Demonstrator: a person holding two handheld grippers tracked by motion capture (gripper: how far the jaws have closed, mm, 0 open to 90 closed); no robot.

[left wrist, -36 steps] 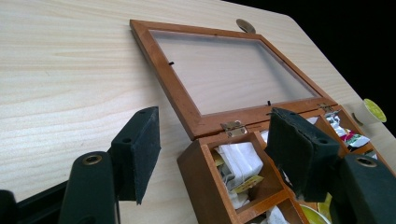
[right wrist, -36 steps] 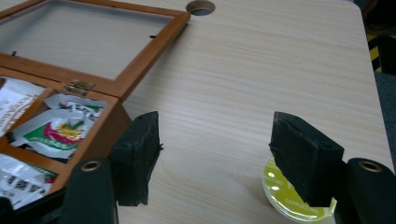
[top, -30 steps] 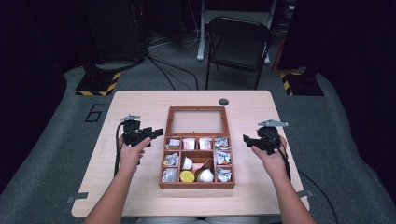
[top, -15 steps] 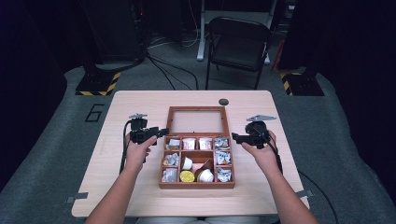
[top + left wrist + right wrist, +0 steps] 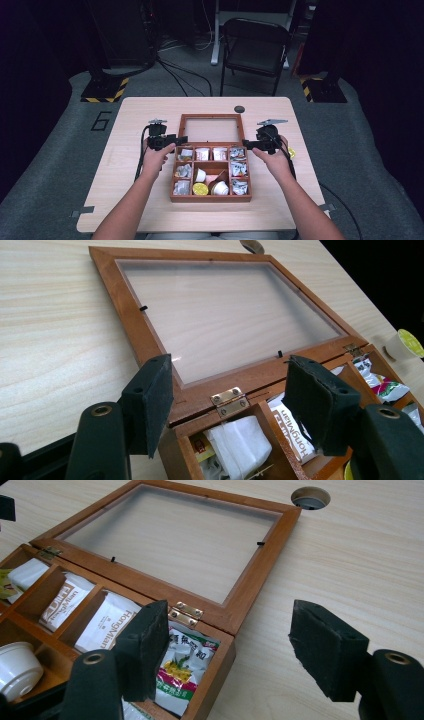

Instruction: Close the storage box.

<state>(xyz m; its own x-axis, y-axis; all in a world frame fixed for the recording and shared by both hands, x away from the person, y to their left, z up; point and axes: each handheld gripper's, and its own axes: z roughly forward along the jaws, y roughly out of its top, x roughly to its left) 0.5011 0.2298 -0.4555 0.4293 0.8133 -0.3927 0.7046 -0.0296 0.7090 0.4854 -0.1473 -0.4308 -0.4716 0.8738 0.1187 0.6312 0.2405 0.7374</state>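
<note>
An open wooden box (image 5: 210, 197) sits mid-table, its compartments holding tea bags and small white cups. Its glass-paned lid (image 5: 210, 118) lies flat behind it. My left gripper (image 5: 180, 140) points right at the box's back left corner. In the left gripper view the left gripper (image 5: 232, 390) stands open, its pads either side of a brass hinge (image 5: 229, 401) without touching the wood. My right gripper (image 5: 246, 144) points left at the back right corner. In the right gripper view the right gripper (image 5: 235, 640) is open over that corner and the other hinge (image 5: 186, 614).
A small yellow-topped cup (image 5: 291, 152) stands on the table just right of my right hand. A round cable hole (image 5: 239, 109) lies behind the lid. A folding chair (image 5: 255, 45) stands beyond the far table edge. Bare tabletop lies left and right of the box.
Both hands have moved inward toward the box, the left gripper rightward and the right gripper leftward, reaching its back corners. The box and lid have not moved.
</note>
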